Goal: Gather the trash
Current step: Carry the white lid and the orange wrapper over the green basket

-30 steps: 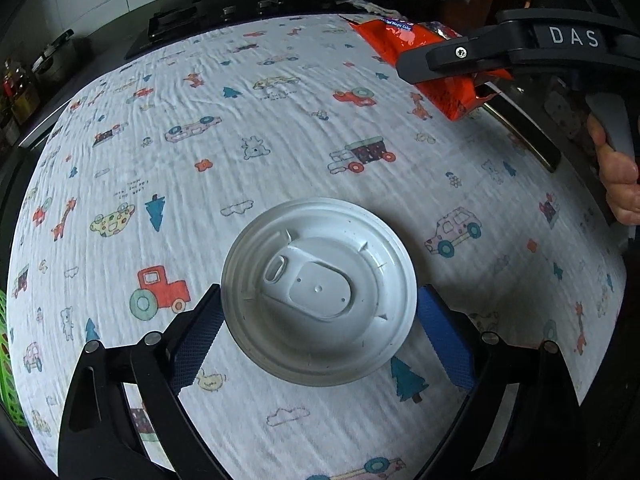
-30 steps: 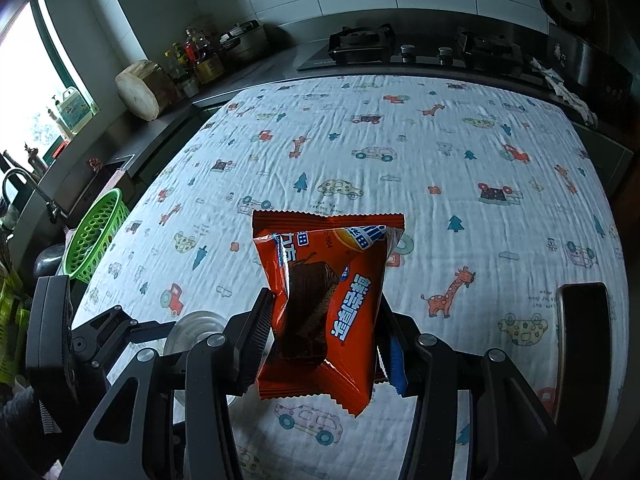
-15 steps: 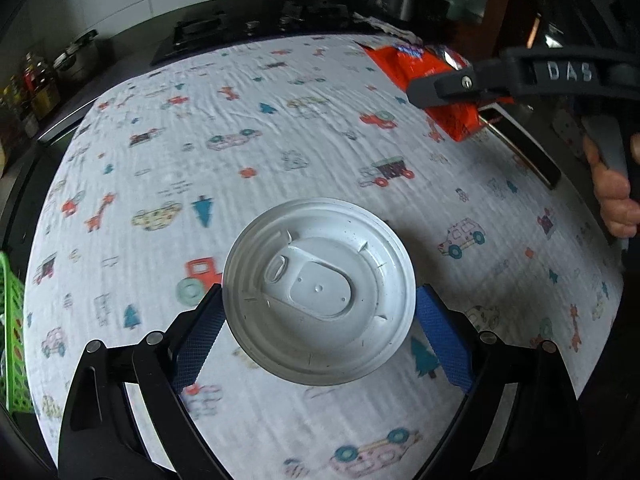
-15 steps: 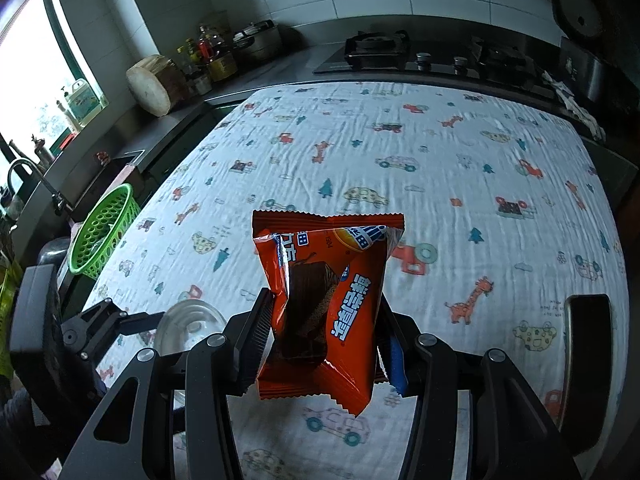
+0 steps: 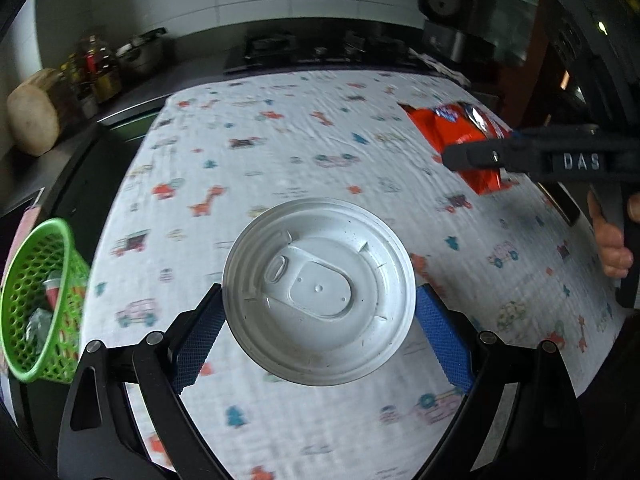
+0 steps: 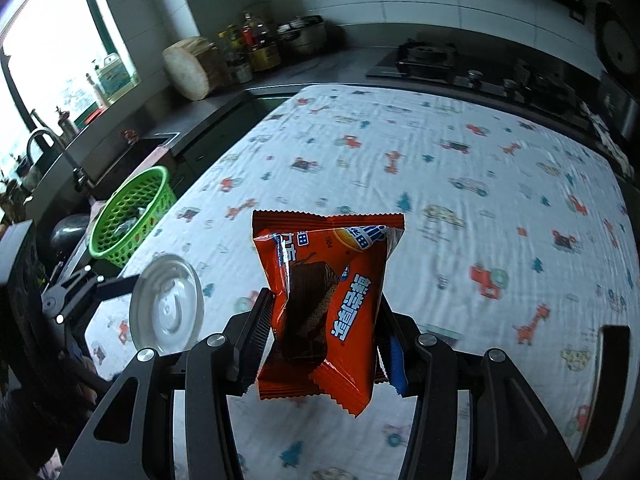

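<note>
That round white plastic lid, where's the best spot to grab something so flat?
By its rim, on two opposite edges, fingers coming in from either side. The white lid is a thin, flat disc with nothing raised to pinch; the left gripper holds it exactly so, blue fingers across its widest part.

The left tool is pointed steeply downward, and its two blue-padded fingers are pressed against opposite edges of a round white lid, which is held clear of the surface. The right tool is likewise angled downward, and an orange snack wrapper is clamped upright between its fingers, the jaws being set narrow. In the left wrist view the right tool is seen from the side at the right edge, gripped by a hand whose fingers are wrapped around the handle. Both tools are held above the surface, well apart from each other.
</note>
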The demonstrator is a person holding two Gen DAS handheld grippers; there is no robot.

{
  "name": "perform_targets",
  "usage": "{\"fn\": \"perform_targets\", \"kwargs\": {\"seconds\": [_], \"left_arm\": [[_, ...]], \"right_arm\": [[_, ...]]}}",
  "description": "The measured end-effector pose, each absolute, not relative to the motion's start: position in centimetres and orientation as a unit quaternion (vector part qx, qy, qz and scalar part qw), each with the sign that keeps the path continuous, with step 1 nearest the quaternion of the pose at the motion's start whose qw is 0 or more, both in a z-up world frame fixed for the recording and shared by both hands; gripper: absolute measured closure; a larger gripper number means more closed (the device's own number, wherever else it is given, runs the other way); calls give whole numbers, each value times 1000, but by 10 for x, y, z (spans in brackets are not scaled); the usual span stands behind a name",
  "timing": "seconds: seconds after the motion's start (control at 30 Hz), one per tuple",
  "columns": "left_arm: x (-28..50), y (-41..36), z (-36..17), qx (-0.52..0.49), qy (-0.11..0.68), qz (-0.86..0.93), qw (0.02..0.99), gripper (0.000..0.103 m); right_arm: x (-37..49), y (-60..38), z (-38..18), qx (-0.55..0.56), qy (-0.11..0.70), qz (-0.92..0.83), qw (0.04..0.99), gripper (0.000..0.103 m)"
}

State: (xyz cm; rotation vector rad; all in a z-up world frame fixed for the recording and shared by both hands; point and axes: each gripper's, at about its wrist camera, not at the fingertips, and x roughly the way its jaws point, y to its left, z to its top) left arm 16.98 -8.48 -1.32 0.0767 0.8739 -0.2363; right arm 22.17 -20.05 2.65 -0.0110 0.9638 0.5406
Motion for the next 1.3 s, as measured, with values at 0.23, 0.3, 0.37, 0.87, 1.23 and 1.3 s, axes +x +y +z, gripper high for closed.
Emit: {"fn": "perform_targets", "kwargs": {"seconds": [0.23,0.3,0.37,0.87,1.23,1.3], "left_arm": [[160,-35,0,12,409,-77,909,11],[157,-21,3,6,406,-66,912,11],[155,-7,6,0,402,-55,914,11],[149,109,19,-44,385,39,921,11],[174,204,4,-81,397,117,907,11],[178,216,-3,-86,402,128,903,11]], "right_arm": [[218,-155,29,-23,455,284,843,55],[218,-143,30,-28,455,291,841,55],[217,-128,30,-33,454,301,838,55],[218,-26,33,-67,454,357,814,55],[222,33,32,-77,459,382,798,55],[224,40,32,-80,459,384,797,55]]}}
